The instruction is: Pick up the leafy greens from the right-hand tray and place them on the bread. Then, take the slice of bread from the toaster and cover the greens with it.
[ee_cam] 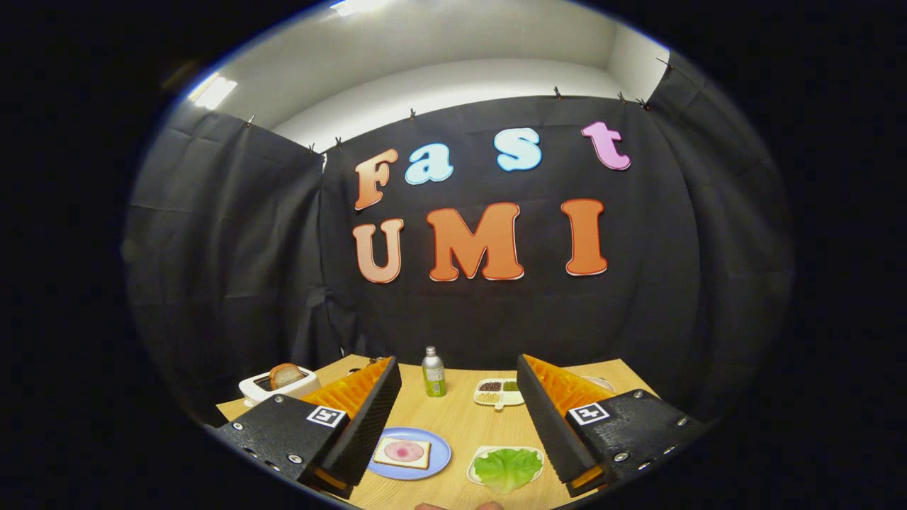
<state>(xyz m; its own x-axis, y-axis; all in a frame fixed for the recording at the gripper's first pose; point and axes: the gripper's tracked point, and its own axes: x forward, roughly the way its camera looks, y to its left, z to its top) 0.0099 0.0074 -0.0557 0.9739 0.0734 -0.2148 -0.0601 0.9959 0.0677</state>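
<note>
The gripper (459, 397) hangs above the near part of a wooden table (460, 425) with its two fingers spread wide apart, holding nothing and touching nothing. In the gap between them, lying on the table, sit the things the job concerns. Near and to the left, close by the left finger, is a blue plate (439, 464) carrying a slice of bread (402, 453) topped with a round pink slice of meat. Near and to the right, just beside the right finger, a small white tray (476, 460) holds the leafy greens (507, 469), a single ruffled green leaf lying flat.

Farther off, between the fingertips, a small bottle (433, 372) with a green label and a silver cap stands upright. To its right lies a white divided dish (499, 394) with dark and pale fillings in its compartments; what they are is too small to tell. At the far left of the table, beyond the left finger, stands a white toaster (276, 388) with a browned slice (285, 375) sticking up out of its slot.
</note>
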